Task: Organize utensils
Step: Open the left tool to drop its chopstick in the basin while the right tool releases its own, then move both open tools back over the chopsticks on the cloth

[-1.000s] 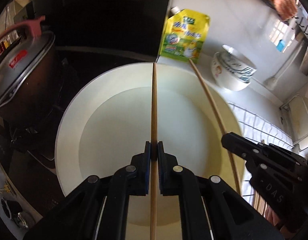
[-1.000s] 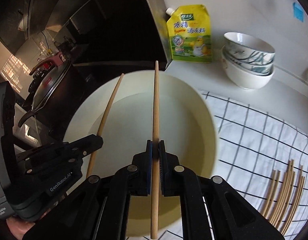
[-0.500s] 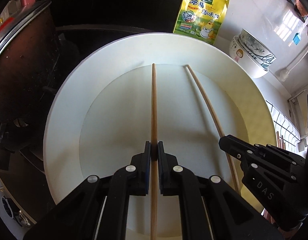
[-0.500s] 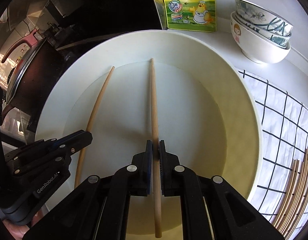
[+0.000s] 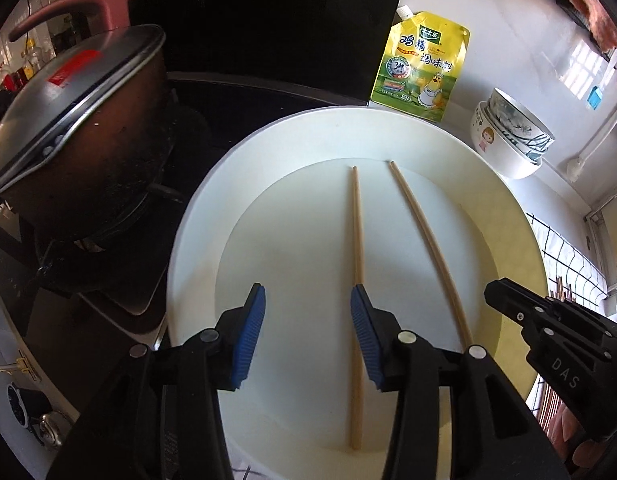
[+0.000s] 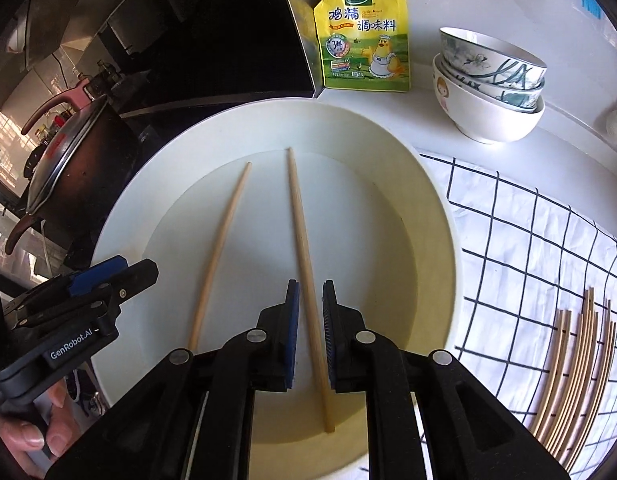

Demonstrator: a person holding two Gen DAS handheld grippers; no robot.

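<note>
Two wooden chopsticks lie side by side in a large cream plate [image 5: 520, 240] [image 6: 436, 216]. The left chopstick [image 5: 357, 248] [image 6: 220, 248] lies by my left gripper's right pad. My left gripper [image 5: 307, 316] is wide open above the plate and holds nothing. The right chopstick [image 6: 304, 232] [image 5: 428, 248] lies between the pads of my right gripper [image 6: 310, 312], which is open a little; the pads stand apart from the stick. Several more chopsticks [image 6: 576, 376] lie on the checked cloth at the right.
A lidded dark pot [image 5: 68, 128] stands on the stove to the left. A yellow seasoning pouch [image 6: 362, 36] leans on the back wall. Stacked bowls [image 6: 488, 92] stand at the back right. A white checked cloth [image 6: 528, 240] covers the counter to the right.
Both grippers have opened and let go of their chopsticks, which now lie flat in the plate. The left gripper opened wide, the right only slightly. Both drew back a little.
</note>
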